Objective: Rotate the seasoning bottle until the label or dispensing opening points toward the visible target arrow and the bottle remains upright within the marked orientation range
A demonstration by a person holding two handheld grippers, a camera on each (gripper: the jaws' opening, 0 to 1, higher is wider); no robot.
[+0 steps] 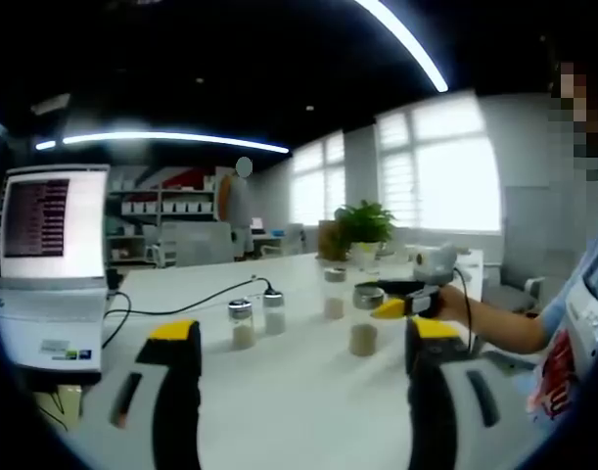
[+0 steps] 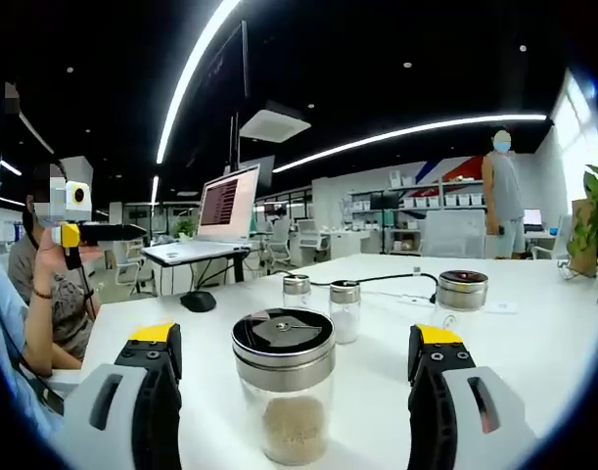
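Observation:
A glass seasoning bottle (image 2: 284, 392) with a steel lid and tan grains stands upright on the white table (image 2: 533, 343). It sits between the jaws of my right gripper (image 2: 294, 357), which is open and clear of the glass on both sides. The left gripper view has the same bottle (image 1: 364, 323) with the right gripper (image 1: 401, 299) reaching to its lid from the right, held by a hand. My left gripper (image 1: 303, 338) is open over bare table with nothing between its jaws. In the right gripper view the left gripper (image 2: 113, 233) is held up at the far left.
Three more bottles (image 1: 241, 323) (image 1: 273, 311) (image 1: 334, 292) stand upright behind. A laptop (image 1: 49, 255) on a stand with a black cable (image 1: 181, 302) is at the left, a potted plant (image 1: 362, 227) at the back. A mouse (image 2: 197, 301) lies near the table edge. A person (image 2: 504, 191) stands far off.

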